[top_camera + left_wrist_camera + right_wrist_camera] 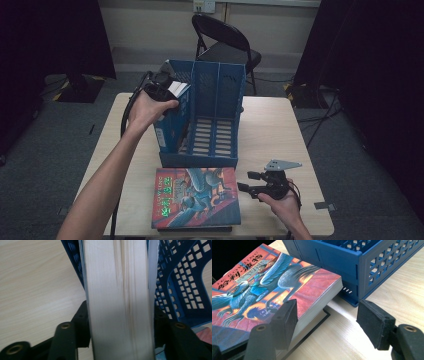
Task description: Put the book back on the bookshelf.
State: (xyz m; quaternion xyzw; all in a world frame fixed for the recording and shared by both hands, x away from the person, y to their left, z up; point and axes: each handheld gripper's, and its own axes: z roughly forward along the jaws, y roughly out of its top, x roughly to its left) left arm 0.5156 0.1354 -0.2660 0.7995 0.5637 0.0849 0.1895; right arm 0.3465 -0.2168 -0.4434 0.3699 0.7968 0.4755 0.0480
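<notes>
High view: we see the left gripper (161,86) at 11 o'clock, its fingers hidden behind the hand; the book (172,112) it holds stands in the leftmost bay of the blue file rack (215,120), its cover mostly concealed.

Left gripper view: the book's cream page edge (120,302) sits between the fingers; contact is hard to judge.

Right gripper view: the right gripper (328,322) has its fingers spread, empty, over the counter (342,340) beside a red-covered book (274,285), cut off at 9 o'clock.
</notes>
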